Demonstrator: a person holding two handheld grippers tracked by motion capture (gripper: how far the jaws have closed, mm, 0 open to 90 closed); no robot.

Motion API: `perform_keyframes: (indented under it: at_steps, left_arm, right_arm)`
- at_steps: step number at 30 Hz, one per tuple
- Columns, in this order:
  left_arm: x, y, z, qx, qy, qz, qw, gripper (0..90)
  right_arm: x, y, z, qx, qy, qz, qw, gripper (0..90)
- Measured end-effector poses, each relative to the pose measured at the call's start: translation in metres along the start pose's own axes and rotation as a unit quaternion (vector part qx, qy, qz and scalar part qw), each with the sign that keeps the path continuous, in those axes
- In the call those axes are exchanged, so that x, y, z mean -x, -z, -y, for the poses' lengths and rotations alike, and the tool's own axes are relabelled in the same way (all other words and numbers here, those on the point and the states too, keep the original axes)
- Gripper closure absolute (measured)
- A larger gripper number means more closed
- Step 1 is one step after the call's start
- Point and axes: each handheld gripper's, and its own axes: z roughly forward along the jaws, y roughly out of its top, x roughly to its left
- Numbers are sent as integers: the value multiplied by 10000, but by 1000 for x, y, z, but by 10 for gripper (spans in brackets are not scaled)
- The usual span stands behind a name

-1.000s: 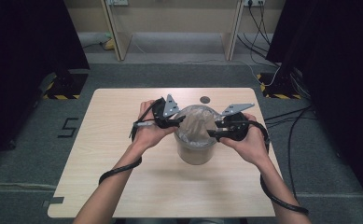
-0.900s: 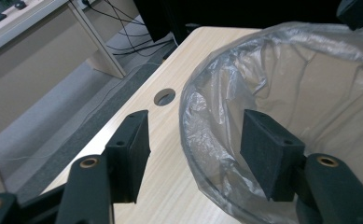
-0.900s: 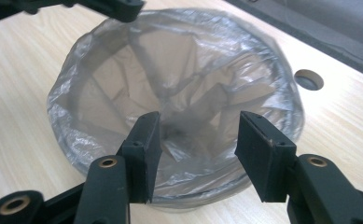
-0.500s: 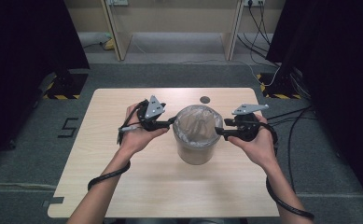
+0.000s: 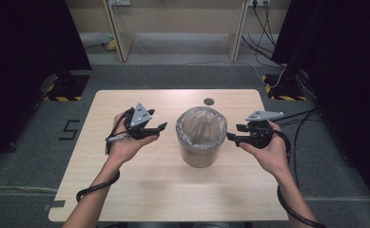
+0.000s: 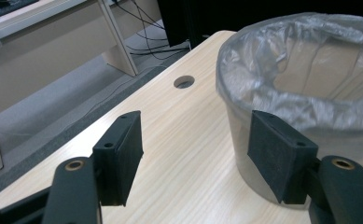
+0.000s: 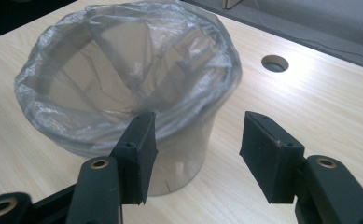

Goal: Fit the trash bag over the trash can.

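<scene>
On the table [image 5: 125, 190], the bin [image 5: 200, 154] stands centre, its liner [image 5: 200, 130] already folded over the rim; lining looks done. The left gripper [image 5: 160, 129] and right gripper [image 5: 231, 137], jaws just opened and empty, flank it, apart.

Item count, tabletop
1 bin [image 5: 201, 137] w/ 1 clear liner bag [image 5: 200, 124] is seen at centre; 2 grippers, left [image 5: 160, 128] & right [image 5: 230, 137]; 1 table [image 5: 140, 185], 1 cable hole [image 5: 209, 101] at far edge.
</scene>
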Motion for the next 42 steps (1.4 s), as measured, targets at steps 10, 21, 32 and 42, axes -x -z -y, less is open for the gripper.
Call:
perform_keyframes:
  at_steps: [10, 21, 32, 42]
  left_arm:
    - [-10, 27, 43, -57, 347, -190, 9992, 349]
    - [-11, 49, 98, -20, 789, -472, 9958, 346]
    - [-10, 60, 149, -164, 1108, -704, 9912, 344]
    - [-8, 68, 180, -102, 1344, -890, 9869, 342]
  right_arm:
    - [13, 8, 30, 187, -360, 221, 9989, 441]
    - [25, 6, 74, 331, -733, 402, 9959, 438]
    - [29, -1, 120, 311, -1010, 622, 9925, 436]
    - [30, -9, 146, 266, -1063, 797, 9908, 435]
